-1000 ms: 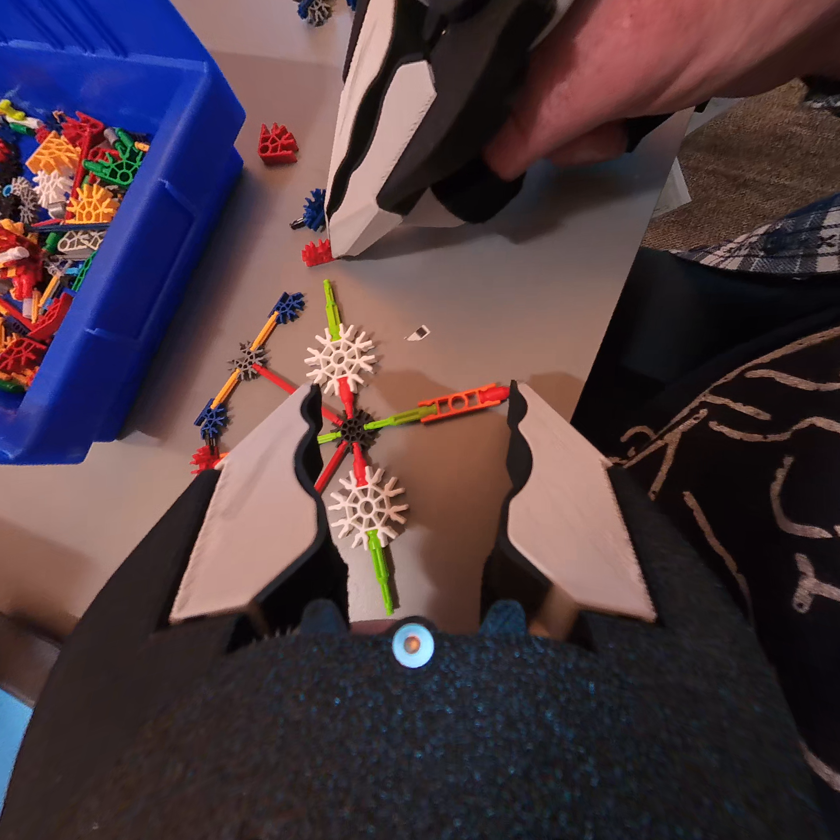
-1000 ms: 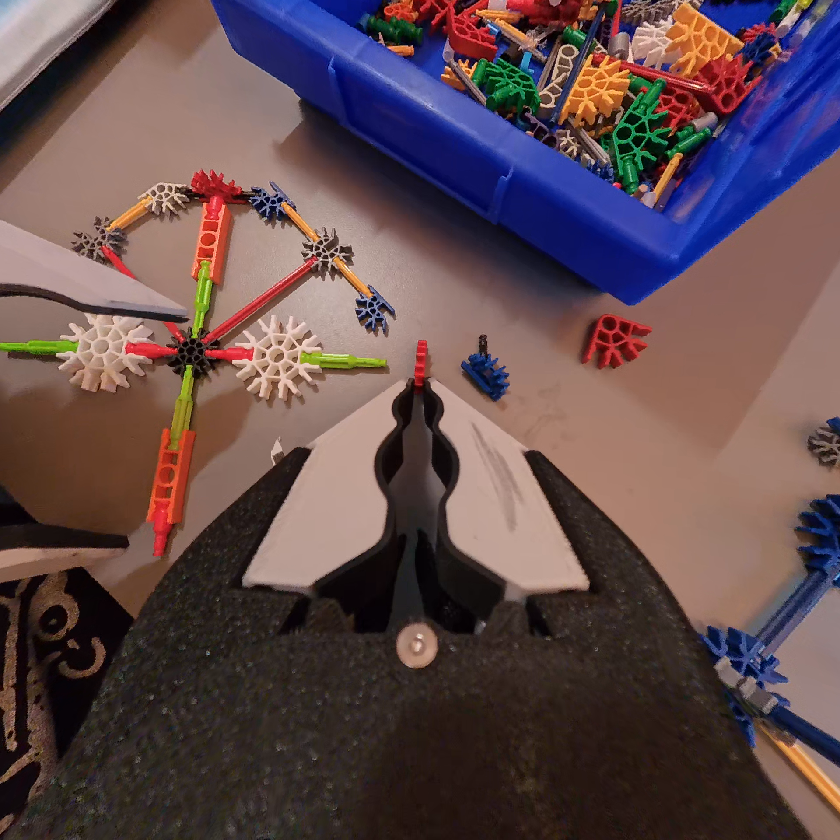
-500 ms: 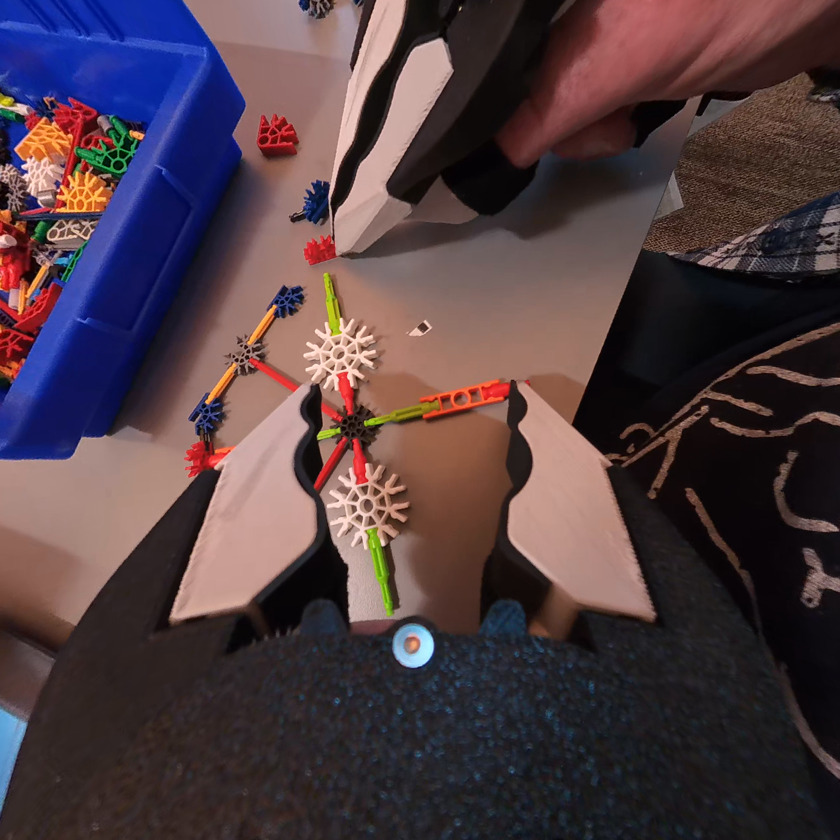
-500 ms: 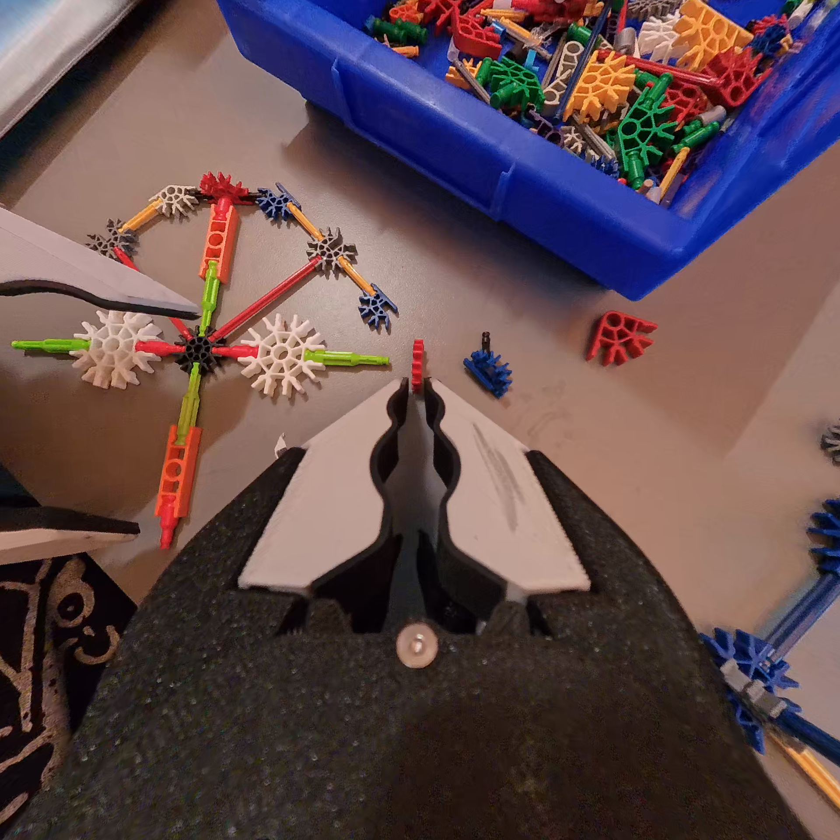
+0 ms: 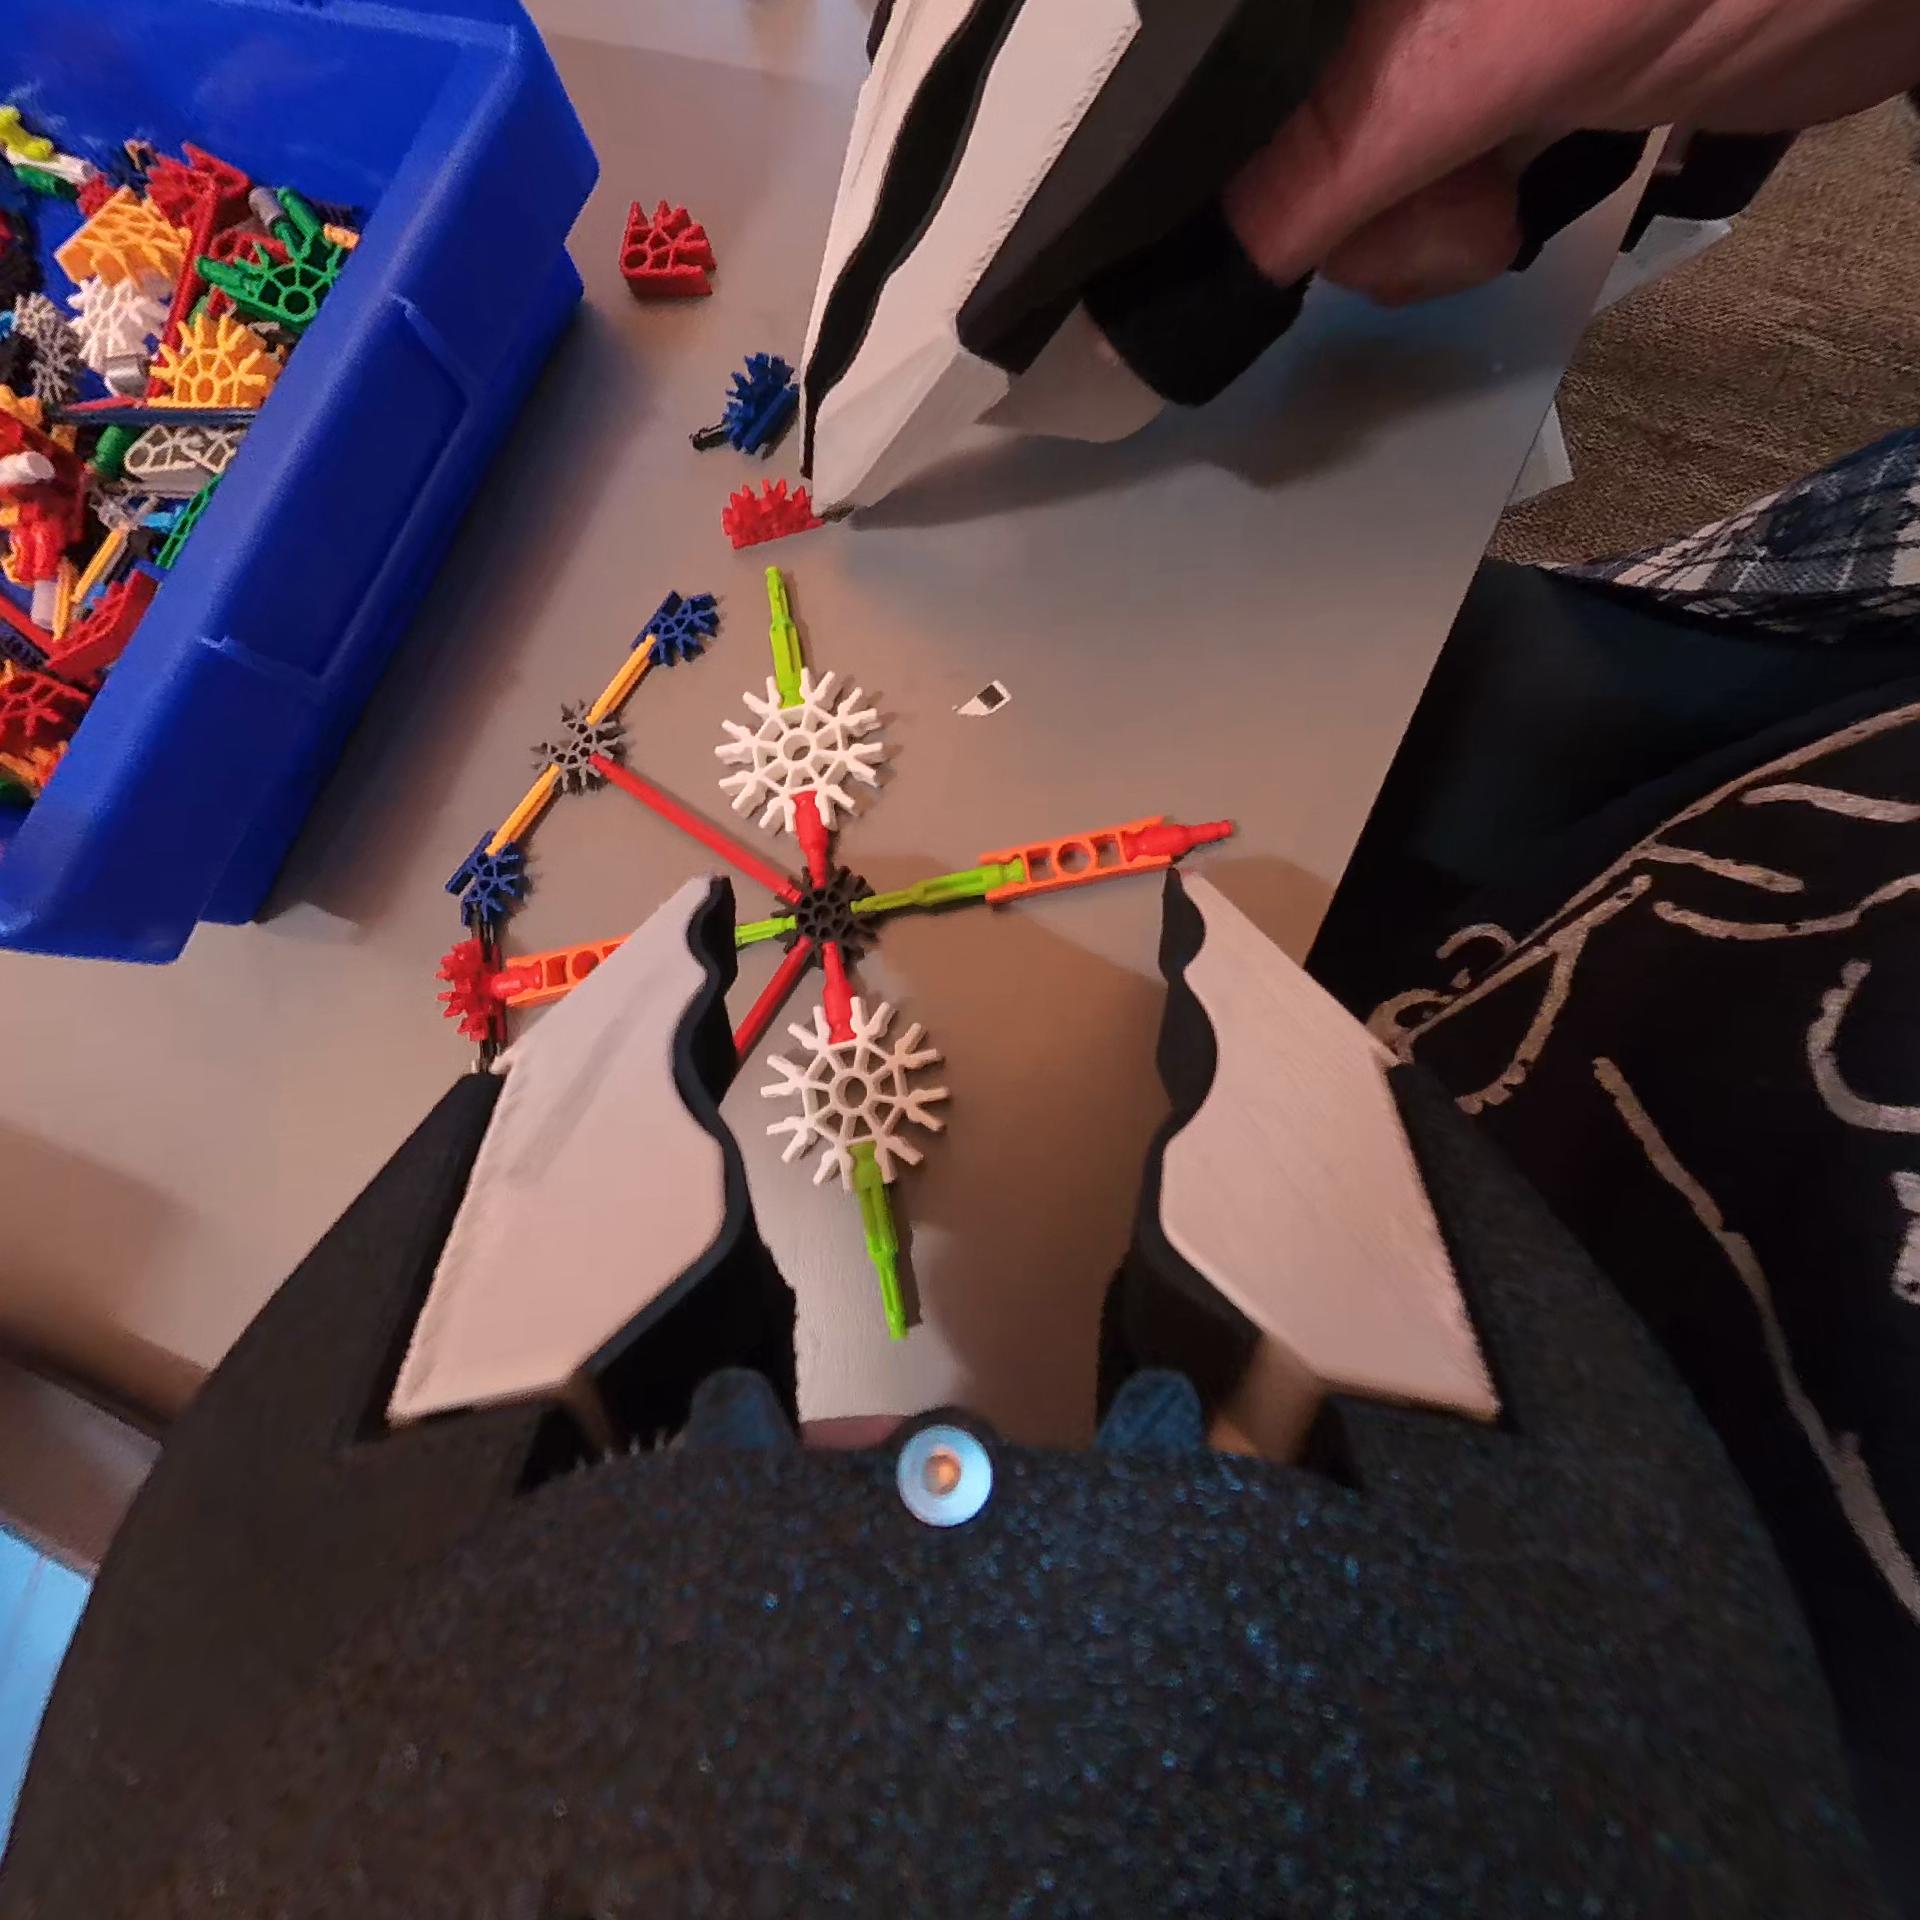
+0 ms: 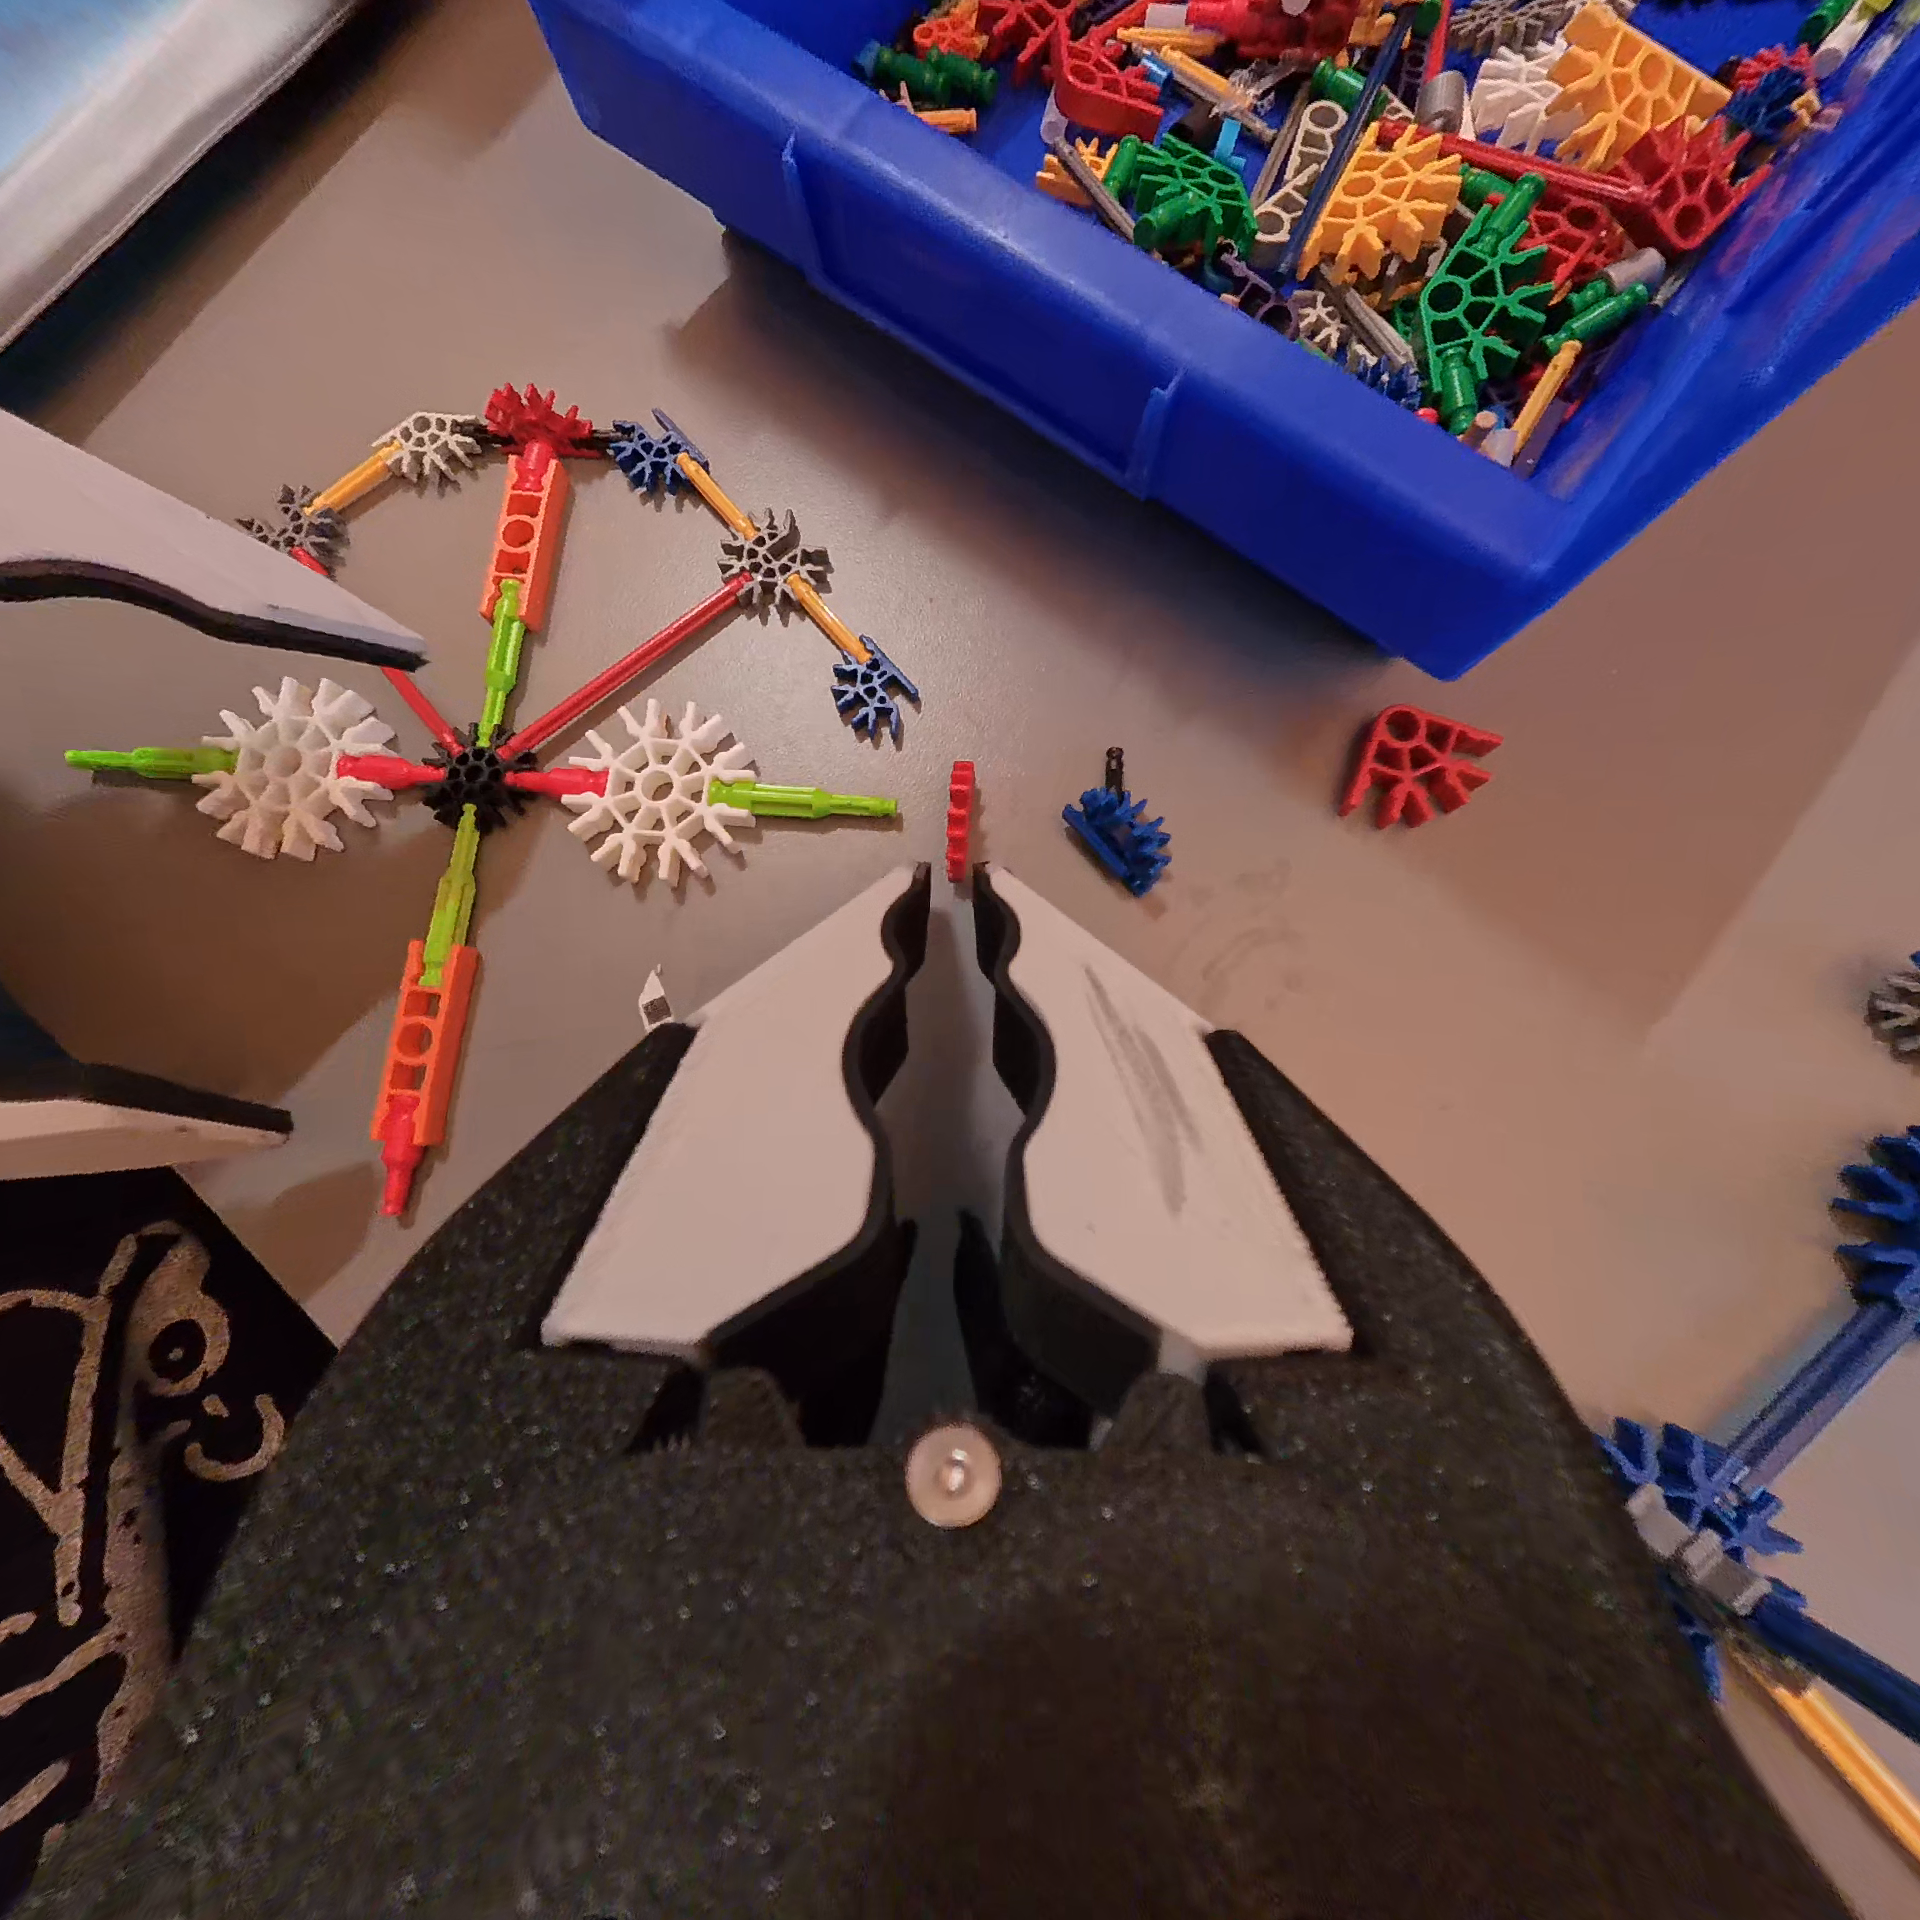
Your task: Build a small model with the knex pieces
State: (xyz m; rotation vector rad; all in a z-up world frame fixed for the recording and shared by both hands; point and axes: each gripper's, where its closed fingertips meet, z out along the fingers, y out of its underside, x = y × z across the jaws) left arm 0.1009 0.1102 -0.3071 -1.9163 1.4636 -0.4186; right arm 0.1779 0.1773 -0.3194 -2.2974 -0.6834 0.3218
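Note:
A flat rod-and-connector figure lies on the grey table (image 5: 1143, 644). It has a black hub (image 5: 826, 914), two white snowflake connectors (image 5: 800, 750) and green, red and orange rods. My left gripper (image 5: 945, 888) is open and empty, low over the figure, with the hub and the nearer white connector between its fingers. It also shows in the right wrist view (image 6: 343, 883). My right gripper (image 6: 951, 873) is shut on a small red connector (image 6: 961, 821), pinched on edge at the fingertips, just off the tip of a green rod (image 6: 800, 800). A hand holds this gripper in the left wrist view (image 5: 821, 488).
A blue bin (image 6: 1039, 301) full of mixed coloured pieces stands behind the figure. A loose blue connector (image 6: 1117, 836) and a red fan-shaped connector (image 6: 1418, 764) lie near the right gripper. A blue-rod build (image 6: 1766, 1507) lies far right. The table edge and a person's dark clothing (image 5: 1662, 1039) are beside the figure. My hands' fingertips stand some 11 cm from each other. The left gripper is farther from the blue-rod build (image 6: 1766, 1507), some 25 cm, than the right, some 15 cm.
Almost nothing. Both views have shifted slightly. The right gripper stays shut on the red connector and the left gripper stays open over the figure.

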